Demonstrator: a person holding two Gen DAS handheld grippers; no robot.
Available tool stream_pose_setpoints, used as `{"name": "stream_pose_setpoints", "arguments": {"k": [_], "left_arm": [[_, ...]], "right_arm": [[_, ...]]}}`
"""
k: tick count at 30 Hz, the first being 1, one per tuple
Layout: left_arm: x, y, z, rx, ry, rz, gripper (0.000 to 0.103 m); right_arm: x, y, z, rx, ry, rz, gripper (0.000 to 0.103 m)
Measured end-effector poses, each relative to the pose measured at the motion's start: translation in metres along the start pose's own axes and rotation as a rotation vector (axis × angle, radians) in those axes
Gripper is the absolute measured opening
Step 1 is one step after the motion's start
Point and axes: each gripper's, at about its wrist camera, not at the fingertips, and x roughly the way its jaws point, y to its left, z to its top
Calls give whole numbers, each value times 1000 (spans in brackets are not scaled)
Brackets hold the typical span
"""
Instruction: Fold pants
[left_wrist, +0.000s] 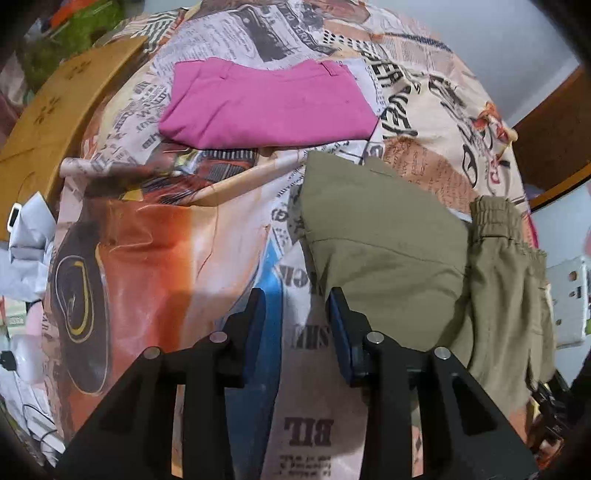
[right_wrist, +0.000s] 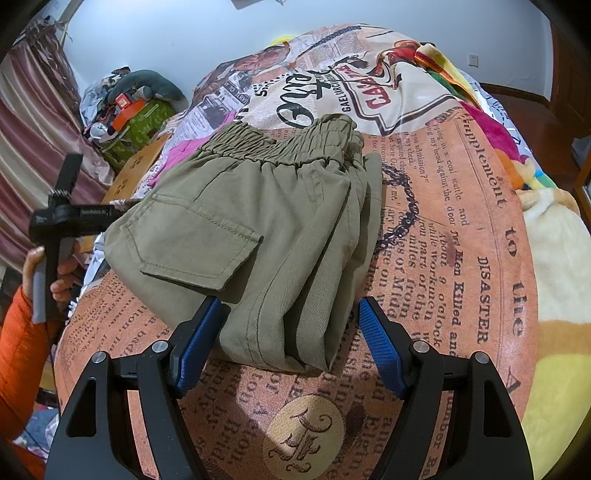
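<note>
Olive pants lie folded into a compact stack on the newspaper-print bedspread, elastic waistband at the far end and a flap pocket on top. My right gripper is open, its blue pads either side of the stack's near end without pressing it. In the left wrist view the olive pants lie to the right. My left gripper is partly open over the bedspread with nothing between its fingers; its right finger overlaps the pants' left edge. Folded pink pants lie further back.
A wooden board borders the bed on the left, with papers and cables below it. A person's hand in an orange sleeve holds the left tool. A green bag and a colourful blanket flank the bed.
</note>
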Motion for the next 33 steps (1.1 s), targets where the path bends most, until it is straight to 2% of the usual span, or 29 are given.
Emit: {"name": "stream_pose_setpoints", "arguments": {"k": [6,10,11,14,18,21,23,27,30,31,33], "left_arm": [[-27,-21,2,92,-69,95,36],[-35,-25,7,123,-126,266,36],[-36,-20,8,106,-121,254,36],[-49,-9,5,46,-110,130,36],[-64,-30,-9,115,-106,0,37],[-55,-42,-16,119,-67,-88,45],[-44,-46,-19,118,-37,-85,45],[-9,-30,-30,72,40,2,48],[-12,-11,-40,31,35,-39,48],[-15,-7,-43,32,38,-32,48],[-24,-2,-47,43,24,50,47]], "right_arm": [[0,1,0,0,0,-3,73],[0,2,1,0,1,-11,73],[0,2,1,0,1,-12,73],[0,2,1,0,1,-16,74],[0,2,2,3,3,-20,75],[-2,1,4,14,11,-20,75],[-5,1,6,23,20,-27,75],[-14,9,9,-8,11,-65,75],[-23,14,13,-43,-9,-90,75],[-27,14,14,-46,-17,-93,75],[-32,13,19,-42,-36,-99,75]]}}
